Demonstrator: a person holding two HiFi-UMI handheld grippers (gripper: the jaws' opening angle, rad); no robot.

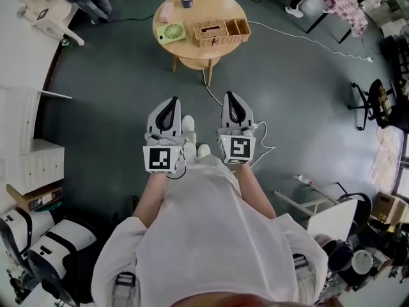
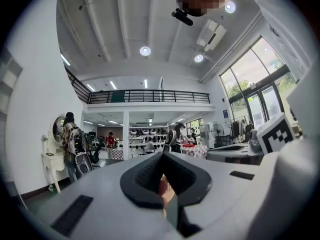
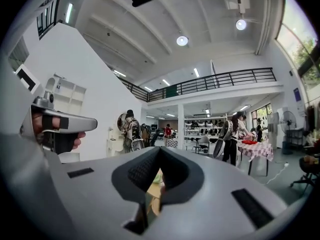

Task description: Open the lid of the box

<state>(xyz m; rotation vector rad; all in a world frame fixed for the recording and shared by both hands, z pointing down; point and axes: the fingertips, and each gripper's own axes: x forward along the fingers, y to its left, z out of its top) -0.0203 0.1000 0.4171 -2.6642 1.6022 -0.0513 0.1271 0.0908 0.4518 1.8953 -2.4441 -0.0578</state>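
A woven wicker box with its lid down stands on a round wooden table at the far end of the head view. Both grippers are held close to the person's body, well short of the table, pointing toward it. My left gripper is shut with nothing in it, and my right gripper is shut and empty too. In the left gripper view the jaws meet at the tip. The right gripper view shows the same closed tip, with a sliver of the table seen through the slit.
On the table are a green fan, a purple cup, a pink item and an open wicker tray. A white cable runs across the dark floor. An office chair stands right, white furniture left.
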